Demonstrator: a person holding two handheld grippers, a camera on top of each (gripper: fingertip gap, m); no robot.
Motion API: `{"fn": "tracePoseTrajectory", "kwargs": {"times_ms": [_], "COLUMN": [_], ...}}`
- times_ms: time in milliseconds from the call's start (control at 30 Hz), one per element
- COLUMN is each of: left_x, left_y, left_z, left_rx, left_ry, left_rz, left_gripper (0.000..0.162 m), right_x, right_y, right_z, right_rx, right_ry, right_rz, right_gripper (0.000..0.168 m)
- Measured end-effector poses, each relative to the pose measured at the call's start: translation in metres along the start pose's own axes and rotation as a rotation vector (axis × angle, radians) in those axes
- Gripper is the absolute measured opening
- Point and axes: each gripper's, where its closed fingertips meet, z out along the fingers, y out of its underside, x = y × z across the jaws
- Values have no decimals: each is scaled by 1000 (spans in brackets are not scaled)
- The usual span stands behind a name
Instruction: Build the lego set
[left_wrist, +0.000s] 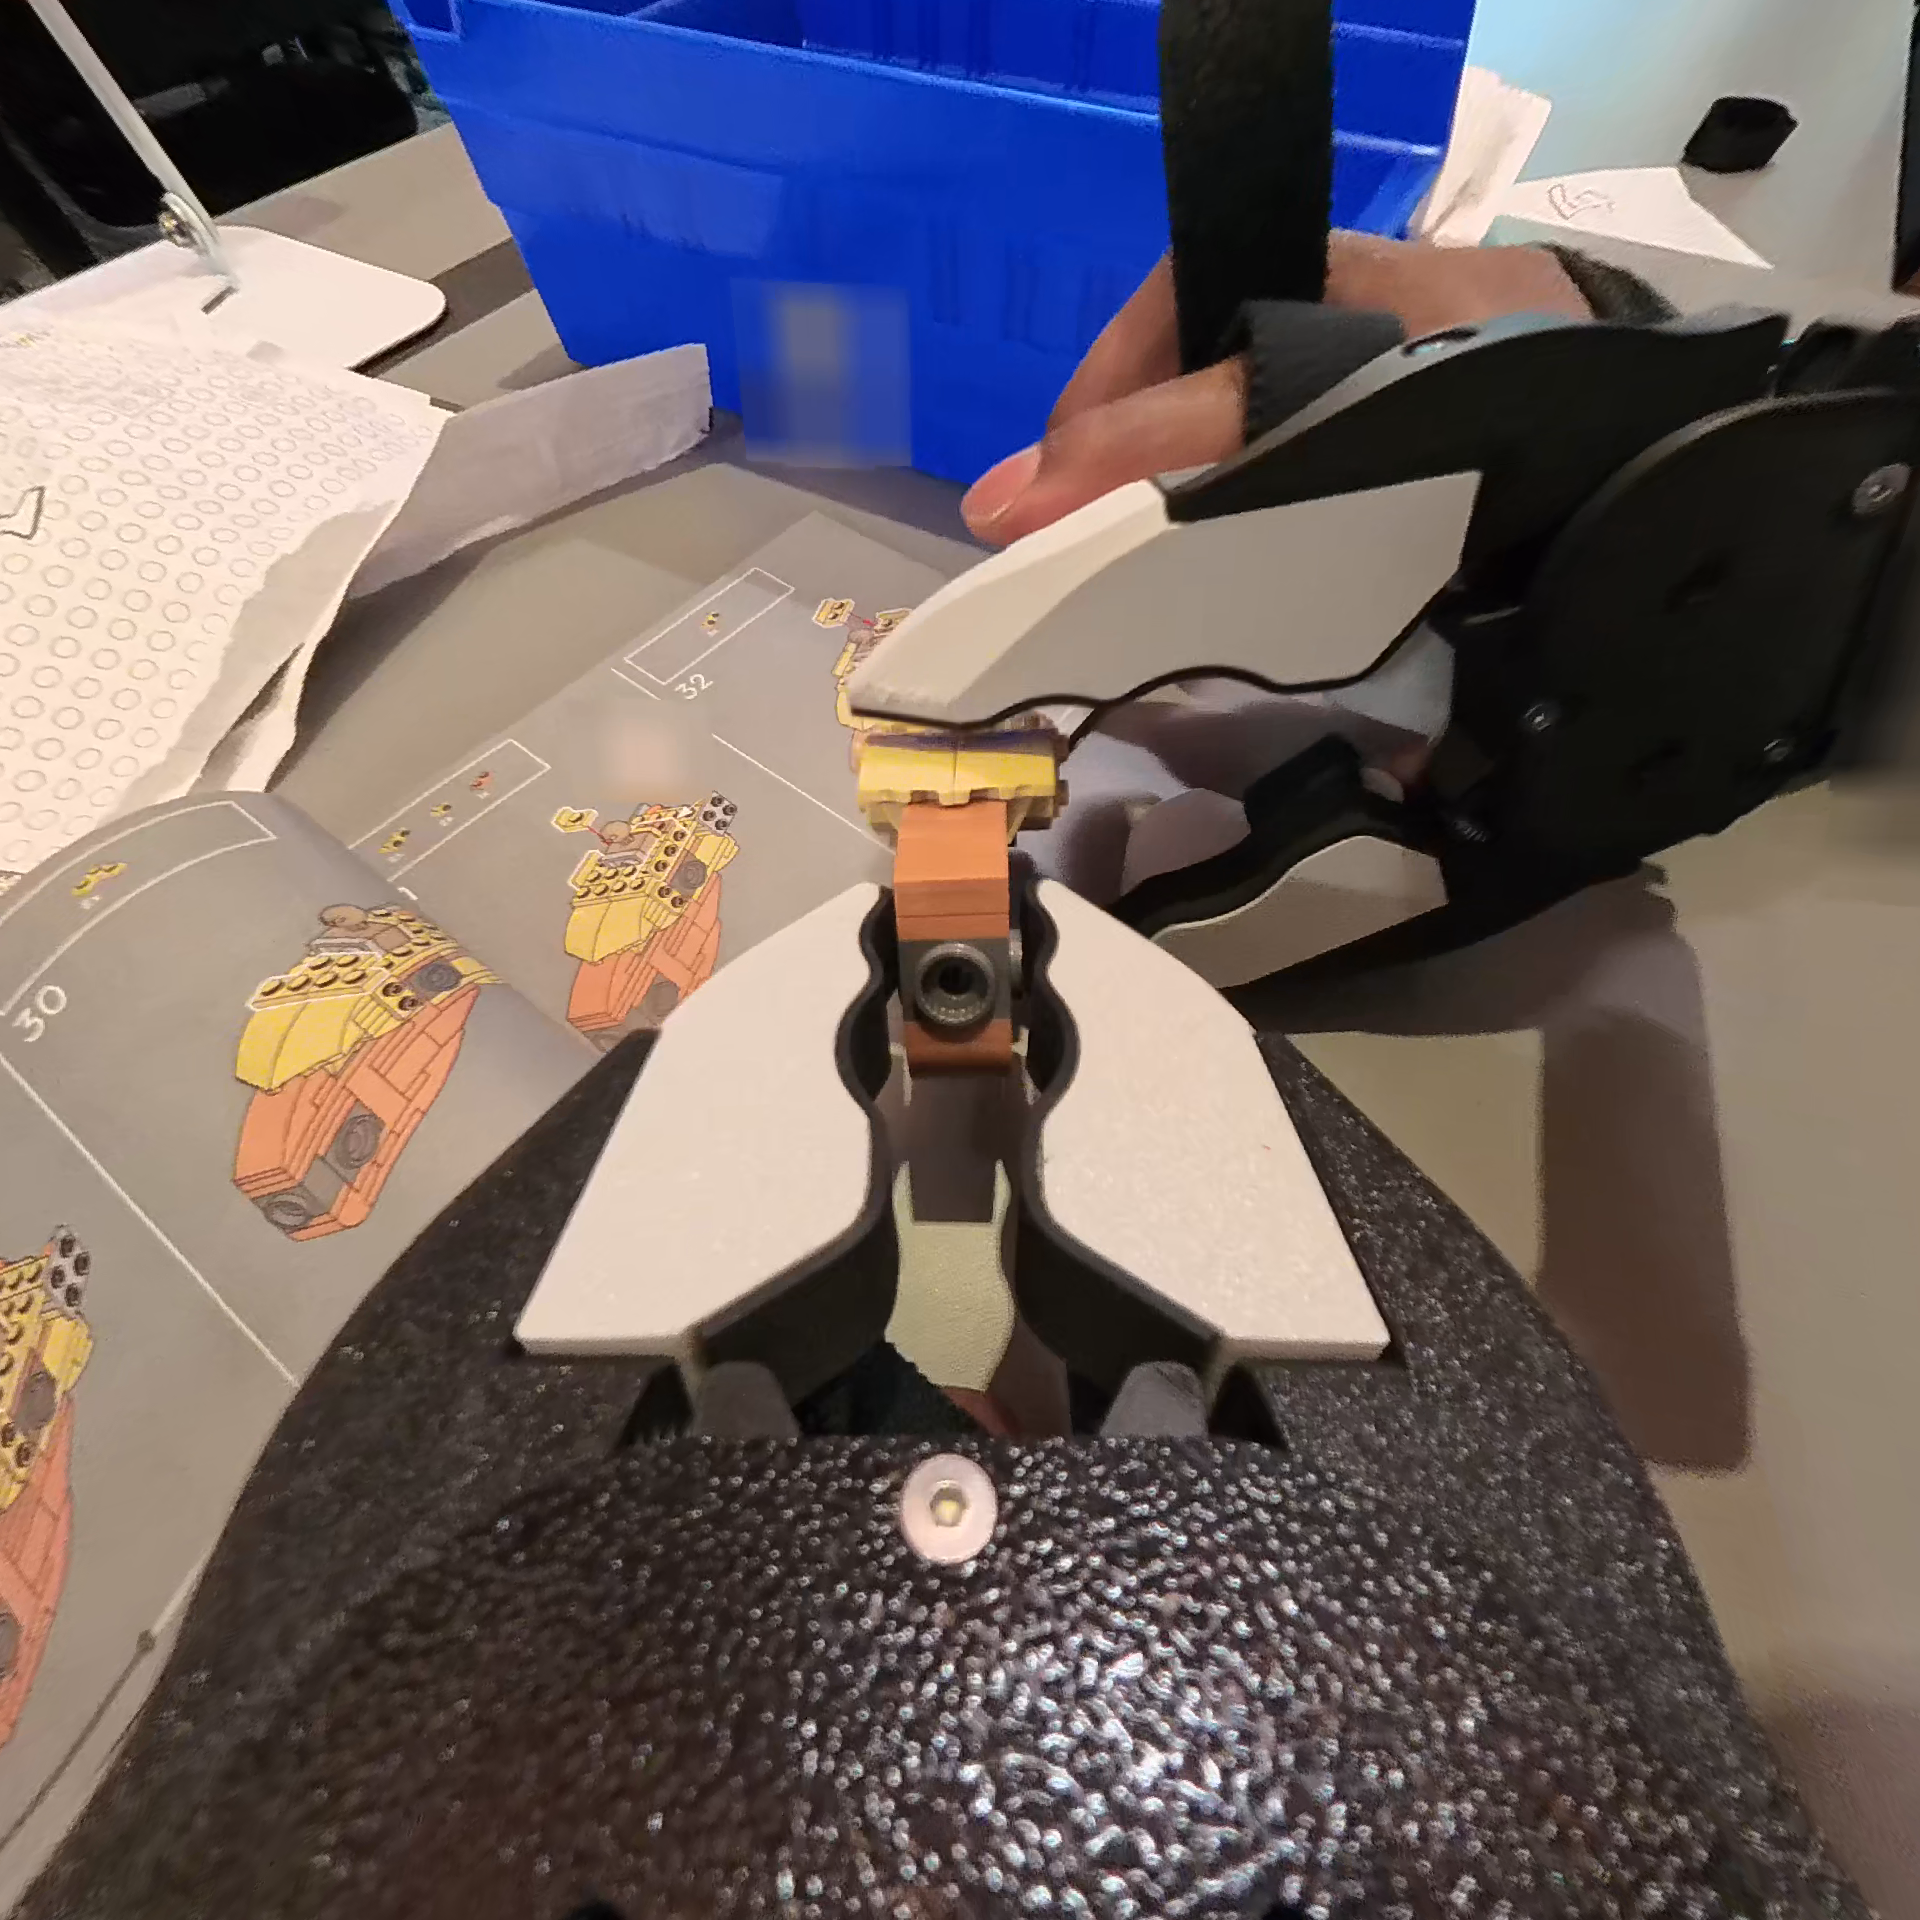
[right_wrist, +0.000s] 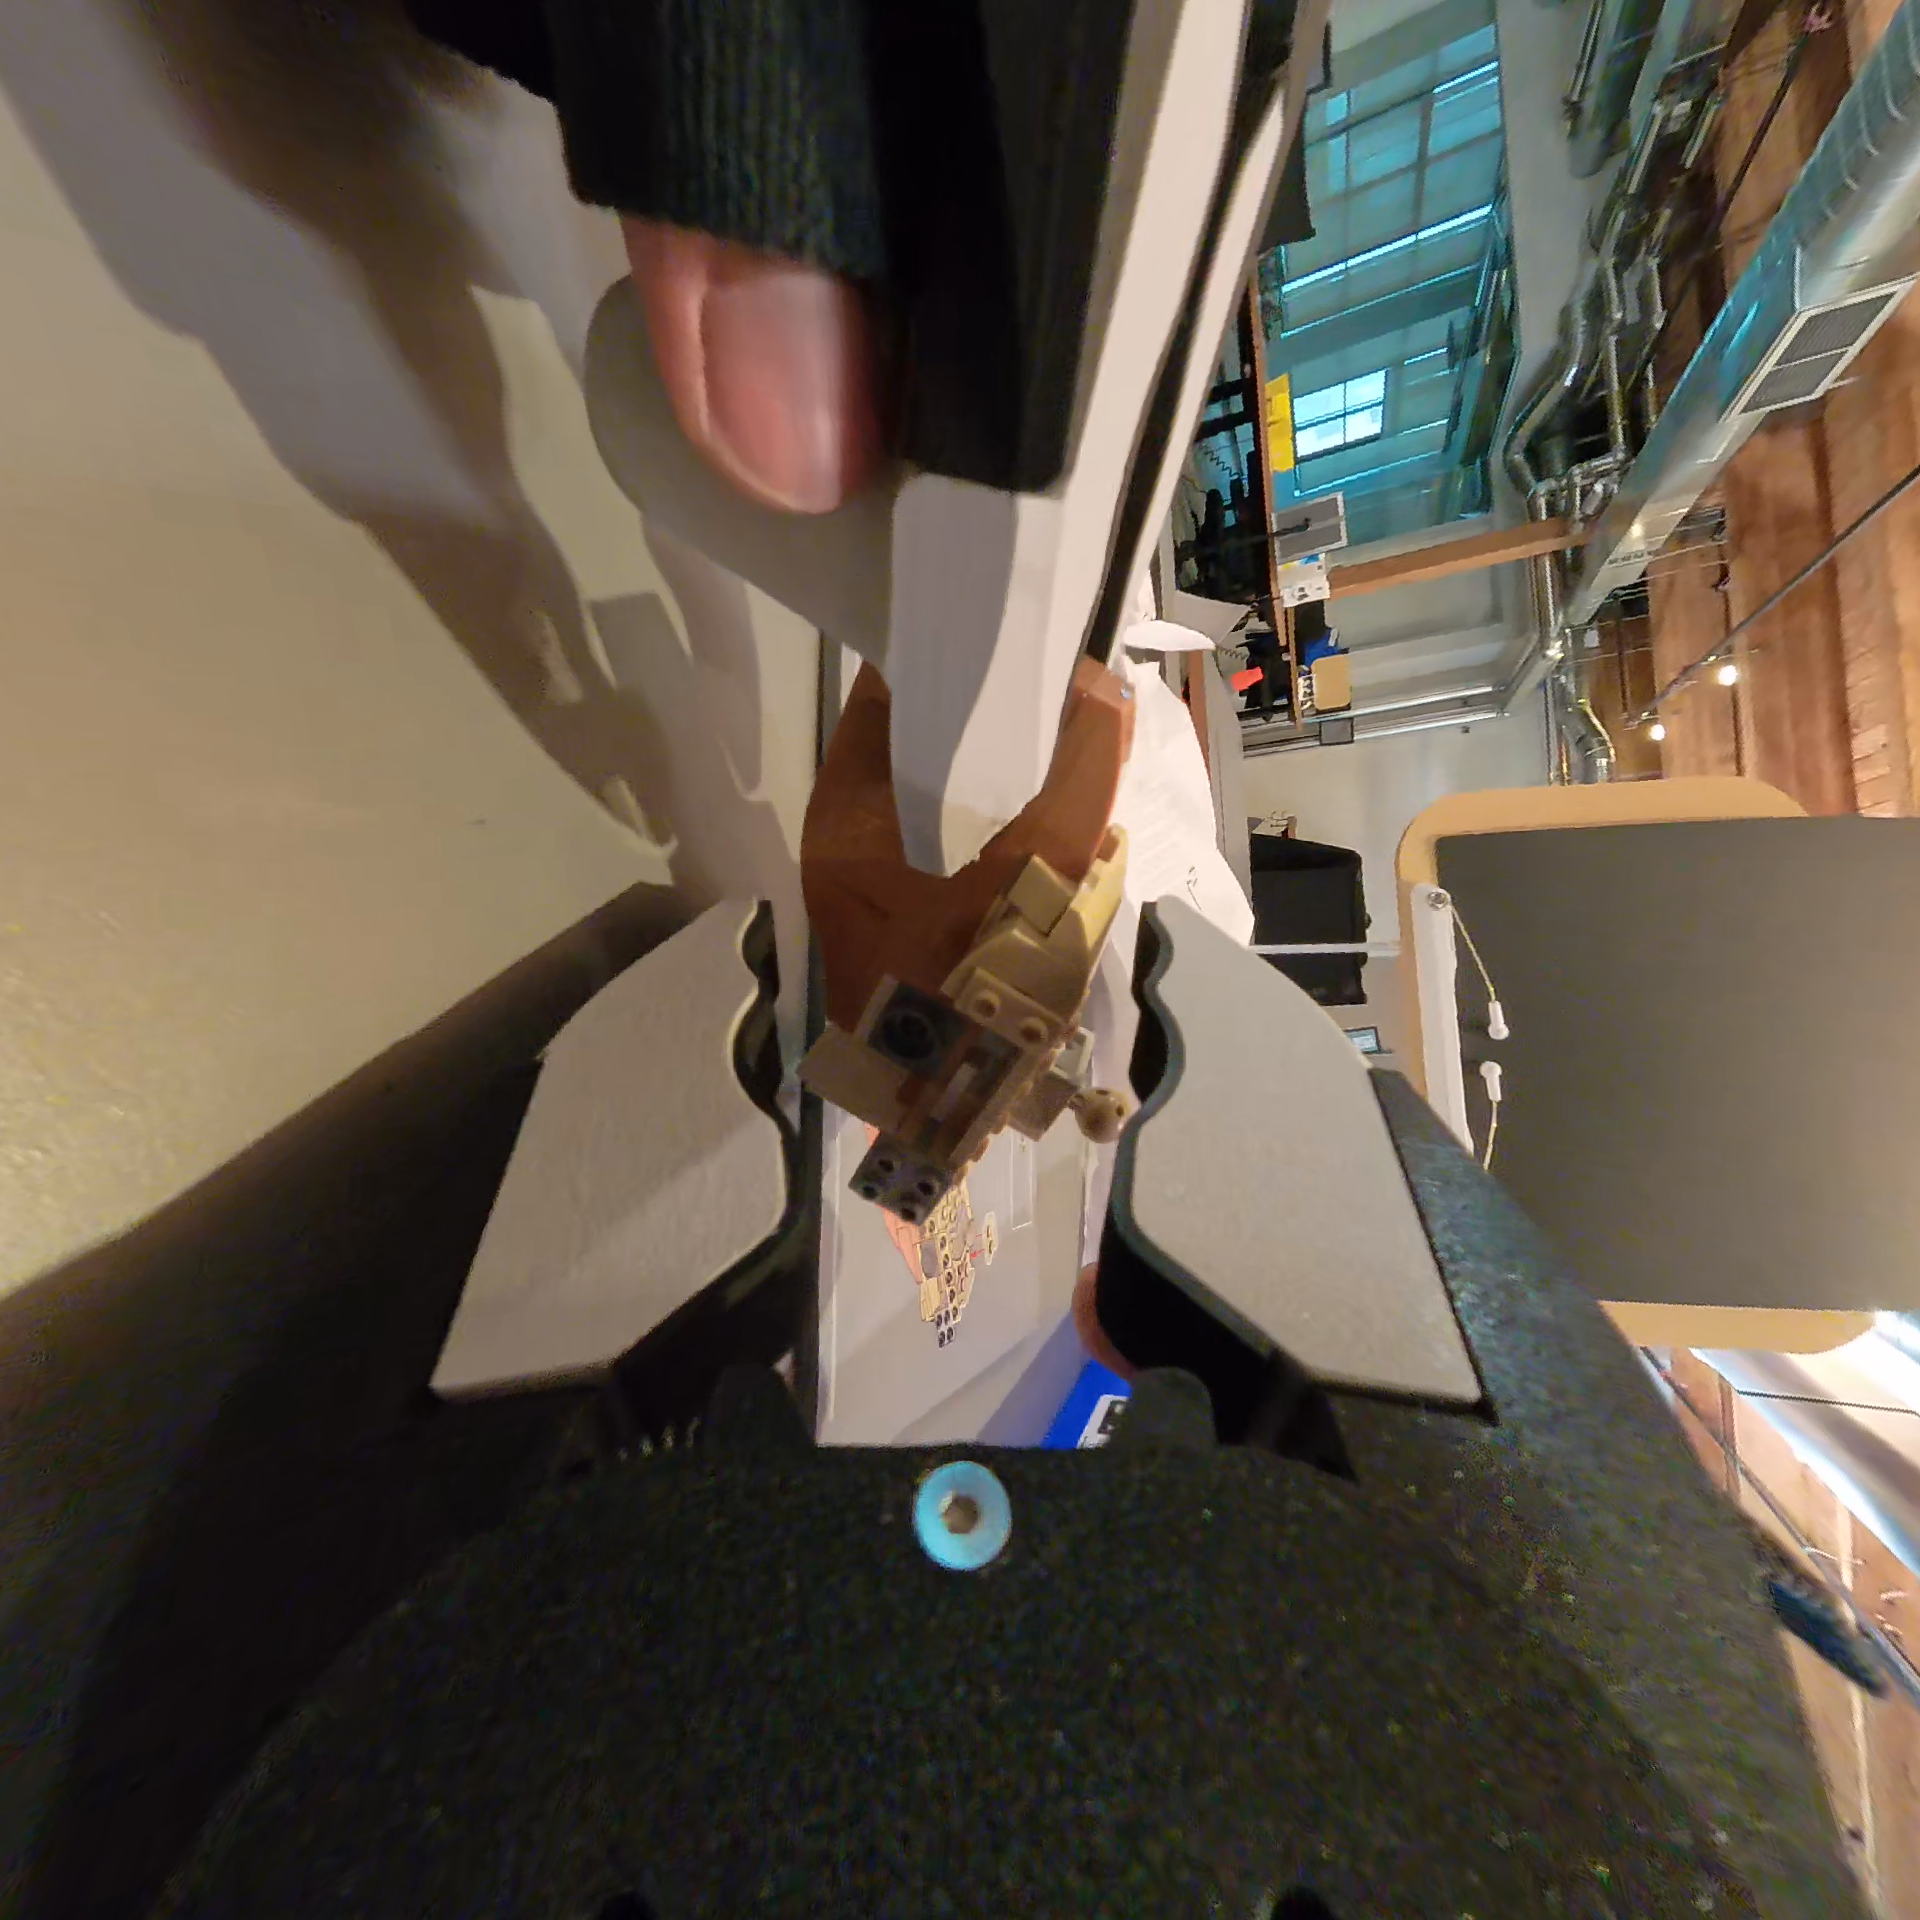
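In the left wrist view the left gripper (left_wrist: 953, 940) has its two grey fingers drawn narrow around the lower, orange-brown part of the lego model (left_wrist: 951, 914), a dark grey piece with a round hole facing the camera between the fingertips; the model stands up out of the grip, clear of the table, its pale yellow upper part just beyond the tips; onto that yellow part the right gripper (left_wrist: 1029, 821) comes in from the right, turned on its side, its upper grey finger resting on the model's top and its lower finger spread well below; in the right wrist view its jaws stand wide, with the tan and grey studded end of the model between them and touched by neither inner face; under and left of the model the open instruction booklet (left_wrist: 312, 1018) lies on the grey table (left_wrist: 1766, 1039); a torn white bag (left_wrist: 156, 540) lies farther left; at the back stands a blue bin (left_wrist: 883, 208).
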Motion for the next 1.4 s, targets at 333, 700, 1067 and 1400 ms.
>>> {"fn": "tracePoseTrajectory", "kwargs": {"times_ms": [333, 700, 1067, 1400], "left_x": [6, 6, -7, 7], "left_y": [-4, -6, 12, 45], "left_z": [-1, -2, -5, -8], "left_rx": [22, 40, -50, -244], "left_ry": [8, 1, 11, 146], "left_rz": [29, 32, 0, 35], "left_gripper": [21, 21, 22, 22], "right_x": [3, 5, 1, -8], "right_y": [-2, -2, 5, 5], "right_z": [-2, -4, -9, -17], "right_rx": [3, 4, 15, 94], "right_ry": [17, 33, -49, -270], "right_rz": [-19, -35, 110, 491], "right_gripper": [57, 57, 80, 69]}}
